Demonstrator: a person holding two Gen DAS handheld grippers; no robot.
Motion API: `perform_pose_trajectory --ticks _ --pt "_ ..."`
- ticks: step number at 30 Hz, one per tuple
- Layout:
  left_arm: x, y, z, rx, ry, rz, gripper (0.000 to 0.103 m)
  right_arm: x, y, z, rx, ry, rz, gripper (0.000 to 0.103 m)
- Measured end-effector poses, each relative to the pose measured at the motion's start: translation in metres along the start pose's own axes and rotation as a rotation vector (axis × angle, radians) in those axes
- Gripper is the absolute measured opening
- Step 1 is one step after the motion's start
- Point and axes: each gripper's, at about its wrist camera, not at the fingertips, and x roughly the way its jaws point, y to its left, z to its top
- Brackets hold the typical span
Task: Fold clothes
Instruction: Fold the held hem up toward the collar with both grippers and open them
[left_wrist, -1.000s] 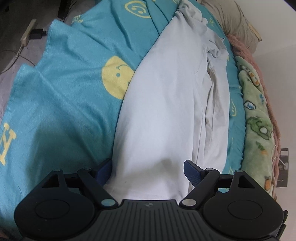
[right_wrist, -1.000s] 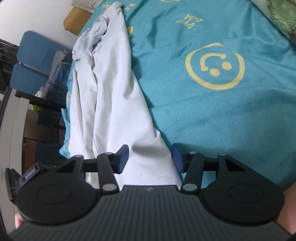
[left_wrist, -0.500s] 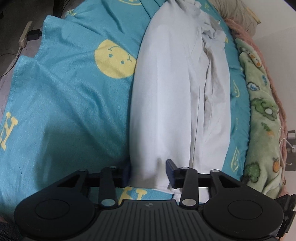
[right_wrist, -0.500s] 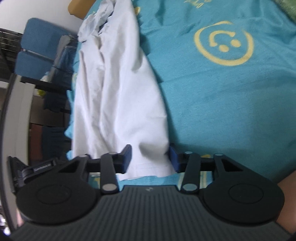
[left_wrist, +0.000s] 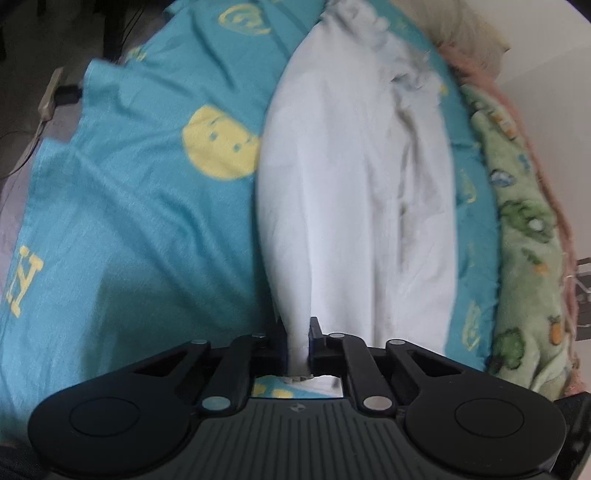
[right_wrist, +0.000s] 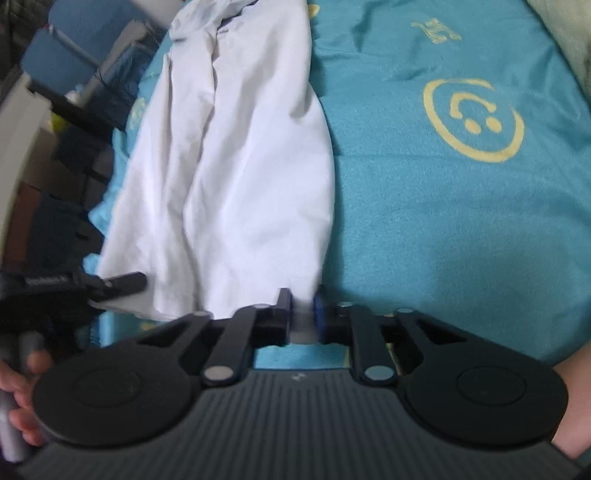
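Observation:
A white garment (left_wrist: 351, 192) lies lengthwise on a teal bedsheet (left_wrist: 140, 206), folded along its length, its far end bunched. My left gripper (left_wrist: 298, 339) is shut on the near hem of the garment, which bunches between the pads. In the right wrist view the same white garment (right_wrist: 240, 166) lies on the sheet (right_wrist: 443, 229), and my right gripper (right_wrist: 303, 314) is shut on its near hem at the right corner. The left gripper (right_wrist: 122, 282) shows at the left edge of that view, at the hem's other corner.
A green patterned blanket (left_wrist: 524, 236) runs along the bed's right side, with a beige pillow (left_wrist: 461, 40) at the far end. A power strip (left_wrist: 50, 98) lies on the floor at left. A blue chair (right_wrist: 70, 62) and dark furniture stand beside the bed.
Both grippers went from open to shut on the garment's near hem. The hem has lifted slightly and bunches between the pads.

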Motion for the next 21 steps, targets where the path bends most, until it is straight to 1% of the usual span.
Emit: perform_pose_trajectory --ticks 2,3,5,7,11,13,15,17,19,21 --pt "-0.015 -0.005 -0.001 0.02 -0.052 -0.042 0.007 -0.009 -0.014 0.007 0.104 -0.027 0.057 0.009" --pt "-0.023 -0.007 -0.002 0.025 -0.075 -0.063 0.006 -0.016 -0.016 0.01 0.127 -0.043 0.081 0.008" --pt "-0.036 -0.002 0.013 0.0 -0.099 -0.122 0.005 -0.031 -0.016 0.015 0.146 -0.078 0.126 0.008" --pt "-0.057 -0.003 0.016 -0.027 -0.151 -0.183 0.005 -0.052 -0.007 0.021 0.13 -0.119 0.166 0.008" --pt "-0.111 -0.02 0.032 -0.041 -0.271 -0.258 0.004 -0.105 0.023 0.032 0.071 -0.219 0.224 0.008" --pt "-0.136 -0.029 0.037 -0.041 -0.318 -0.286 0.004 -0.131 0.038 0.037 0.04 -0.267 0.246 0.008" --pt "-0.17 -0.034 0.03 -0.043 -0.358 -0.304 0.004 -0.155 0.049 0.041 0.016 -0.316 0.257 0.007" --pt "-0.193 -0.036 0.02 -0.039 -0.394 -0.319 0.004 -0.178 0.057 0.042 -0.005 -0.361 0.266 0.007" --pt "-0.211 -0.039 0.004 -0.043 -0.418 -0.329 0.004 -0.196 0.06 0.032 -0.018 -0.401 0.269 0.007" --pt "-0.22 -0.035 -0.016 -0.051 -0.414 -0.334 0.004 -0.206 0.059 0.015 -0.022 -0.422 0.277 0.007"
